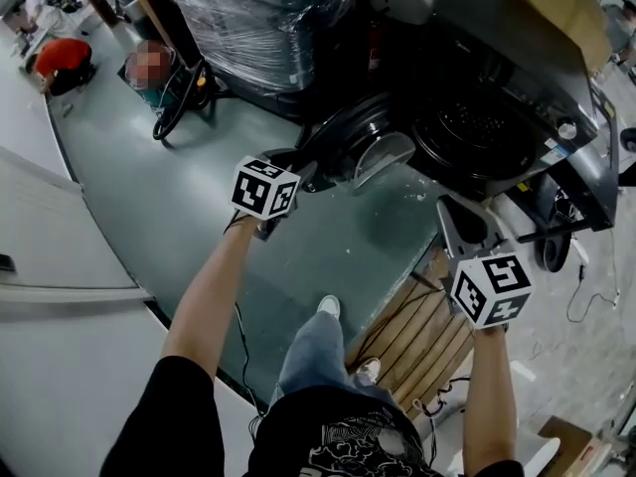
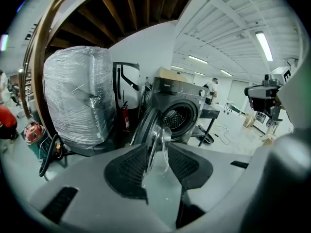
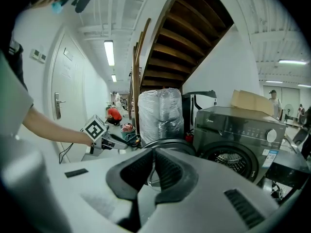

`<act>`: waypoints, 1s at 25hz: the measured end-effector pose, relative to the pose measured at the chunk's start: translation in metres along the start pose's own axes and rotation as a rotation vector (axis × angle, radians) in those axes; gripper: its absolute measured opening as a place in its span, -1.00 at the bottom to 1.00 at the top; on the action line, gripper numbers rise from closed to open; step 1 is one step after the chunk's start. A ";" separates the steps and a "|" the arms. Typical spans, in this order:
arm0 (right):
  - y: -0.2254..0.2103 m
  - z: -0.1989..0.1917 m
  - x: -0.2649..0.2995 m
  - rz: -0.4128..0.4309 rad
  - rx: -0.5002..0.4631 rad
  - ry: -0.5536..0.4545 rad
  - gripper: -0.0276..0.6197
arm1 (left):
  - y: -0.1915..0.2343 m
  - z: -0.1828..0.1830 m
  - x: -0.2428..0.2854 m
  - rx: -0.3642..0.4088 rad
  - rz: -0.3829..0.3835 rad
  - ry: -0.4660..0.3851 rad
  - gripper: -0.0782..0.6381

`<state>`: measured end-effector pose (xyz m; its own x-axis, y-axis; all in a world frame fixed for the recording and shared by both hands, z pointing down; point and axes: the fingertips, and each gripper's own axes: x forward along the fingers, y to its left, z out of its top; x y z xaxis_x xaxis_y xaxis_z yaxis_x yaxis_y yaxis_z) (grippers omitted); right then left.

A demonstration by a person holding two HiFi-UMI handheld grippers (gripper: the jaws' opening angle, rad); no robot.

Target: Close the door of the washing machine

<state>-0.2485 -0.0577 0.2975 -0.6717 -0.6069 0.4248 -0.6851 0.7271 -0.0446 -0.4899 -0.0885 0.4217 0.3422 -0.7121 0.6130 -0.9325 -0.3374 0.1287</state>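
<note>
A dark grey washing machine point(image 1: 517, 68) stands at the upper right with its round door point(image 1: 373, 152) swung open to the left of the drum point(image 1: 475, 132). My left gripper point(image 1: 301, 165) is right by the door's outer rim; whether it touches I cannot tell. In the left gripper view its jaws point(image 2: 158, 166) stand open with nothing between them, and the door point(image 2: 154, 130) shows edge-on beyond the gap. My right gripper point(image 1: 459, 225) hovers low in front of the machine. Its fingertips point(image 3: 154, 155) meet, empty, aimed at the door point(image 3: 167, 144).
A tall plastic-wrapped load point(image 1: 258, 18) stands left of the machine, under a wooden staircase point(image 3: 189, 38). A cardboard box point(image 1: 566, 3) lies on the machine. A wooden pallet point(image 1: 417, 336) is by my feet. A person in red point(image 1: 62, 58) crouches far left.
</note>
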 end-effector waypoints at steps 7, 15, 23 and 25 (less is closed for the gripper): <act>-0.004 -0.012 0.030 -0.010 0.015 0.053 -0.84 | 0.026 -0.016 0.041 0.048 -0.055 0.075 -0.30; -0.007 -0.035 0.047 -0.030 0.048 0.109 -0.84 | 0.052 -0.037 0.078 0.091 -0.097 0.143 -0.22; -0.018 -0.066 0.051 -0.056 0.084 0.146 -0.84 | 0.062 -0.052 0.106 0.084 -0.138 0.163 -0.22; -0.020 -0.075 0.051 -0.062 0.094 0.153 -0.84 | 0.063 -0.051 0.110 0.085 -0.148 0.160 -0.23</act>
<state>-0.2487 -0.0792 0.3876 -0.5813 -0.5886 0.5618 -0.7520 0.6523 -0.0948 -0.5164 -0.1571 0.5368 0.4454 -0.5470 0.7088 -0.8584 -0.4861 0.1642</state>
